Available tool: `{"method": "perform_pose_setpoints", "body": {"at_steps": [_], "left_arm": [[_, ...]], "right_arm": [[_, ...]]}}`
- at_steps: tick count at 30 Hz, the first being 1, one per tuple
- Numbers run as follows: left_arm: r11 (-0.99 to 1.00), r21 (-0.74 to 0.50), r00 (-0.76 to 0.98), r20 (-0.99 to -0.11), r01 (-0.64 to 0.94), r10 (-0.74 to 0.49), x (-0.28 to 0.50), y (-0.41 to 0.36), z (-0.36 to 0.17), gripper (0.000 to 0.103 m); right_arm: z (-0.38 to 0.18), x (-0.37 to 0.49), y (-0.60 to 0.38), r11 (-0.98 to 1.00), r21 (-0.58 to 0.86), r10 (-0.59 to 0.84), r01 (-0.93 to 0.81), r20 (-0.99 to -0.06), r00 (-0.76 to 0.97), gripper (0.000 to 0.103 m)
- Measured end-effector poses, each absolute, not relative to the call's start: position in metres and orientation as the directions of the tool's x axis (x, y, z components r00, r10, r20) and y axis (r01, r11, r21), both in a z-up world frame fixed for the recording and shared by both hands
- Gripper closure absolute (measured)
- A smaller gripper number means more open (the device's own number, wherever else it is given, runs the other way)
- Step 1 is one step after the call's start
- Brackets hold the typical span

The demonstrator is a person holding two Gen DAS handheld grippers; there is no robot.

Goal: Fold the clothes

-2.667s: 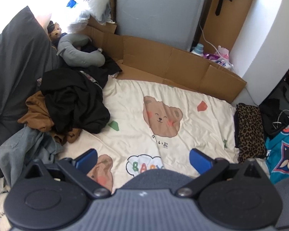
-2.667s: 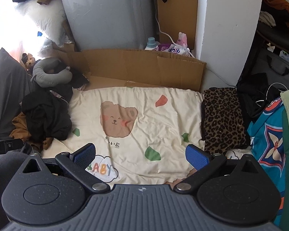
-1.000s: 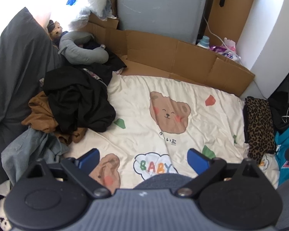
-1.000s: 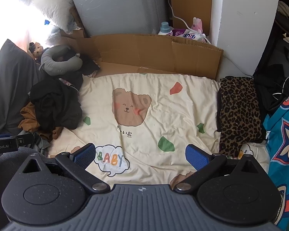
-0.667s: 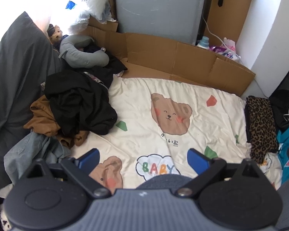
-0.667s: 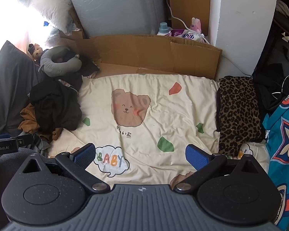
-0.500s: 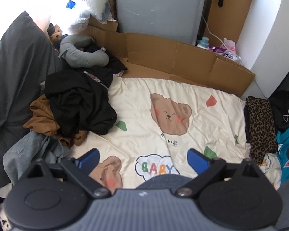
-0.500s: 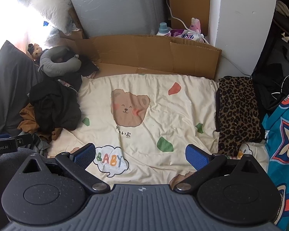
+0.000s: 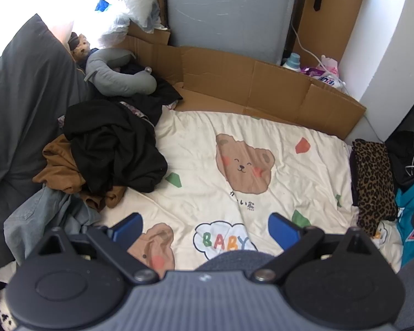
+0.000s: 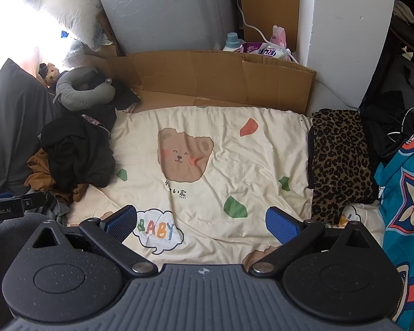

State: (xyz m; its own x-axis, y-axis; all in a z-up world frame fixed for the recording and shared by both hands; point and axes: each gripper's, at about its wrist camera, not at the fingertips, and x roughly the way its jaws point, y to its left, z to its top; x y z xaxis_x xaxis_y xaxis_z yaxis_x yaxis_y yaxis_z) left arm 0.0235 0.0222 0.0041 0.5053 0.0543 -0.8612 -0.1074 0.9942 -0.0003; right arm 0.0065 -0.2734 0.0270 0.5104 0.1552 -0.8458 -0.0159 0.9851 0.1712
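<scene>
A heap of unfolded clothes lies at the left of a cream bear-print blanket [image 9: 262, 143] [image 10: 234, 149]: a black garment [image 9: 116, 149] [image 10: 77, 154] on top, a brown one [image 9: 60, 168] [image 10: 41, 176] under it, and pale denim [image 9: 41, 220] nearest me. A folded leopard-print piece [image 9: 372, 179] [image 10: 339, 160] rests at the blanket's right edge. My left gripper [image 9: 205, 227] hangs open above the blanket's near side, holding nothing. My right gripper [image 10: 201, 222] is open too, over the "BABY" cloud print.
Flattened cardboard [image 9: 262, 82] [image 10: 220, 74] stands along the blanket's far side before a grey panel. A grey neck pillow [image 9: 116, 74] [image 10: 80, 88] and a dark grey cushion [image 9: 22, 104] sit at the left. A teal patterned cloth [image 10: 405, 193] lies at the right, bottles [image 10: 231, 41] behind.
Both grippers stay open and nearly still; compared with 2.7 s ago the views have drawn back and up a little, so more of the blanket shows.
</scene>
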Motion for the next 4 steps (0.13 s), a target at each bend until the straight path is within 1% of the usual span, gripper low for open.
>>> {"method": "perform_pose_setpoints", "body": {"at_steps": [4], "left_arm": [[0.994, -0.009, 0.506, -0.861, -0.11, 0.049, 0.0224, 0.0239, 0.0037, 0.004]], "right_arm": [[0.0268, 0.0061, -0.2727, 0.986, 0.167, 0.151, -0.014, -0.846, 0.511, 0.001]]}}
